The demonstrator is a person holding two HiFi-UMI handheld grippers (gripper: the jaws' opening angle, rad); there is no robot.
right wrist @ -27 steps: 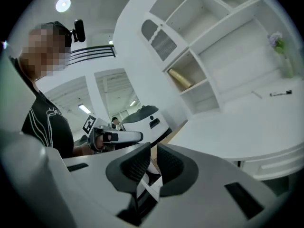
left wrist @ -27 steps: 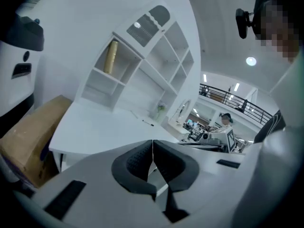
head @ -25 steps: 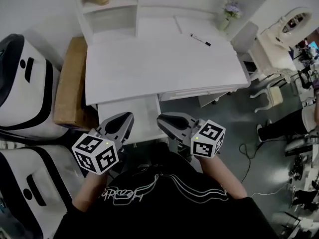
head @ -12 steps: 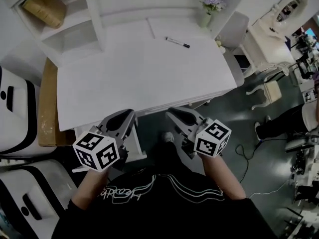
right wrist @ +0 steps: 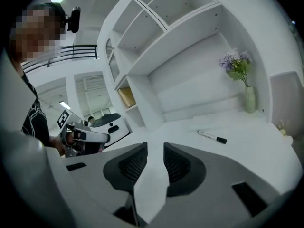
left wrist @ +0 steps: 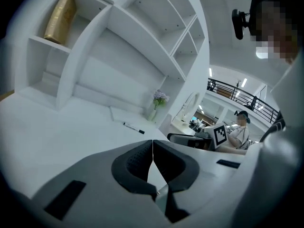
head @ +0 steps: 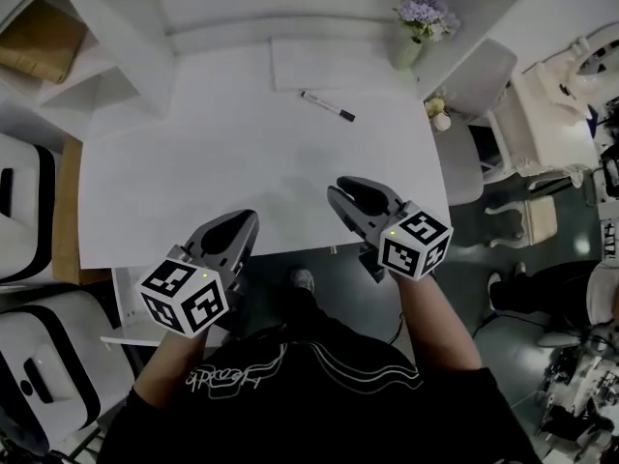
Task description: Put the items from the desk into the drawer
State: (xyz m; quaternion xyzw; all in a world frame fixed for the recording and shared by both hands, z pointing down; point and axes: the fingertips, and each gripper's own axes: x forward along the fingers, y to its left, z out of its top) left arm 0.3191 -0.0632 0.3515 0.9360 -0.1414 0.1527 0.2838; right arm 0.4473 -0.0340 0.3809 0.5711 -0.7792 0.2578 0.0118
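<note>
Approach under way: both grippers come forward over the desk (head: 193,172), and nothing is picked up yet.
Compared with a second ago, the right gripper (head: 348,189) has crossed the near edge and its jaws have just been opening to a narrow gap with nothing between them. The left gripper (head: 242,222) has only reached that edge, with its jaws together and empty. The marker (head: 327,106) lies on the desk ahead of the right gripper, well apart from it and just short of a sheet of paper (head: 334,64). The pulled-out drawer (head: 124,303) sits below and behind the left gripper. The opening reads as preparation to grasp the marker, so the first transfer has not begun.
</note>
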